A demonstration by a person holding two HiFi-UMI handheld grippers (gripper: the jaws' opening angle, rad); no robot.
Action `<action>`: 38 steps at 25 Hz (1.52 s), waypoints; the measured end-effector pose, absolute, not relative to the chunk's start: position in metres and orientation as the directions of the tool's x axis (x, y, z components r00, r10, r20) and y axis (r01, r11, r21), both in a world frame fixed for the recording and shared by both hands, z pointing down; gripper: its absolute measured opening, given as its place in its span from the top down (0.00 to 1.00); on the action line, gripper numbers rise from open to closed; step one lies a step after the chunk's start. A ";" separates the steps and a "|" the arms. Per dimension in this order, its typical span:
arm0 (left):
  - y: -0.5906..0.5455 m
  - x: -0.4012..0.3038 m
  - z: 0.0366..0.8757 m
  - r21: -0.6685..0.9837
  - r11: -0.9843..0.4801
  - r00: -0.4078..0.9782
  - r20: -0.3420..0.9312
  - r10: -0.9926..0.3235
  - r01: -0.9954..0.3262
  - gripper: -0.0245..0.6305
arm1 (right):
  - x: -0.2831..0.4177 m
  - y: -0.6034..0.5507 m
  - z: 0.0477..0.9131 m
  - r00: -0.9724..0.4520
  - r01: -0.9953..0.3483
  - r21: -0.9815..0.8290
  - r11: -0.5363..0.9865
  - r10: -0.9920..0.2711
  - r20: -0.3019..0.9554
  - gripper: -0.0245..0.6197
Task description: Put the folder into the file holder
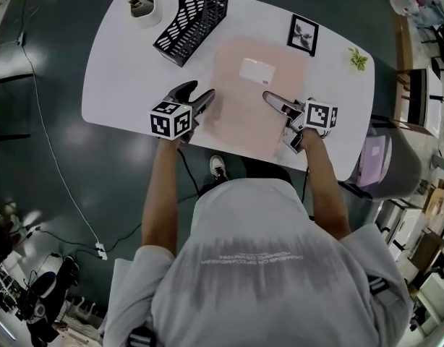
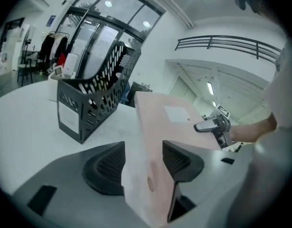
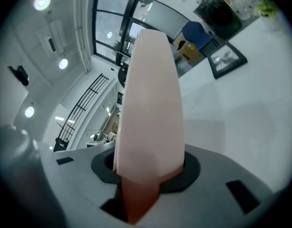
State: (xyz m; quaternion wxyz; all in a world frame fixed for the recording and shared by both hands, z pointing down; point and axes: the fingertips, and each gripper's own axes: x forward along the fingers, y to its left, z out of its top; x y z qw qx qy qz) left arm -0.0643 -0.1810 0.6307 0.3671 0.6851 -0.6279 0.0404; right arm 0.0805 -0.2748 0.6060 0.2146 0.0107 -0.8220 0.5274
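Both forearms reached forward from the body, the left arm (image 1: 161, 194) and the right arm (image 1: 327, 186) bare and roughly parallel. The left gripper (image 1: 200, 96) pointed ahead and somewhat downward, its marker cube (image 1: 171, 119) on top. Its jaws stood partly apart, with the pads pressed on the near left edge of the folder (image 1: 244, 118). The right gripper (image 1: 278, 107) angled inward toward the left one, with its marker cube (image 1: 321, 114) facing up. Its jaws were narrowly set and clamped on the folder's right side. Both grippers sat at about the same level.
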 end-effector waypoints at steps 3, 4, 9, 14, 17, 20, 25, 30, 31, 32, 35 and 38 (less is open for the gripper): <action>-0.166 -0.081 0.609 0.405 0.090 0.137 0.499 -0.855 -0.910 0.67 | 0.088 -0.279 0.575 -0.927 -0.240 -0.816 0.526 0.125 0.353 0.70; -0.161 -0.084 0.601 0.380 0.090 0.121 0.496 -0.860 -0.921 0.69 | 0.090 -0.280 0.564 -0.935 -0.242 -0.803 0.545 0.091 0.343 0.70; -0.135 -0.096 0.557 0.266 0.092 0.045 0.468 -0.883 -0.960 0.76 | 0.110 -0.280 0.513 -0.949 -0.289 -0.723 0.627 -0.086 0.304 0.70; -0.106 -0.105 0.507 0.177 0.106 -0.026 0.407 -0.913 -0.978 0.79 | 0.131 -0.264 0.448 -0.944 -0.329 -0.579 0.746 -0.242 0.225 0.70; -0.091 -0.110 0.476 0.148 0.121 -0.063 0.345 -0.937 -0.982 0.82 | 0.141 -0.251 0.414 -0.933 -0.358 -0.493 0.793 -0.319 0.165 0.70; -0.074 -0.109 0.448 0.123 0.140 -0.099 0.292 -0.951 -0.982 0.87 | 0.150 -0.234 0.389 -0.917 -0.396 -0.425 0.814 -0.380 0.126 0.70; -0.053 -0.104 0.405 0.059 0.180 -0.165 0.200 -0.966 -0.982 0.94 | 0.161 -0.215 0.354 -0.908 -0.408 -0.355 0.841 -0.413 0.065 0.70; -0.031 -0.101 0.384 -0.025 0.209 -0.210 0.155 -0.965 -0.978 0.94 | 0.154 -0.204 0.332 -0.908 -0.405 -0.301 0.863 -0.419 0.018 0.70; -0.027 -0.103 0.381 -0.021 0.220 -0.220 0.146 -0.964 -0.975 0.94 | 0.152 -0.202 0.330 -0.907 -0.405 -0.293 0.866 -0.420 0.013 0.70; -0.023 -0.106 0.380 -0.015 0.231 -0.230 0.140 -0.963 -0.973 0.94 | 0.150 -0.200 0.328 -0.908 -0.403 -0.286 0.869 -0.419 0.008 0.70; -0.015 -0.114 0.378 -0.005 0.252 -0.250 0.138 -0.958 -0.968 0.94 | 0.141 -0.196 0.323 -0.917 -0.379 -0.277 0.883 -0.398 -0.010 0.70; -0.011 -0.124 0.376 -0.011 0.261 -0.260 0.138 -0.956 -0.965 0.94 | 0.127 -0.196 0.319 -0.923 -0.369 -0.268 0.890 -0.386 -0.012 0.70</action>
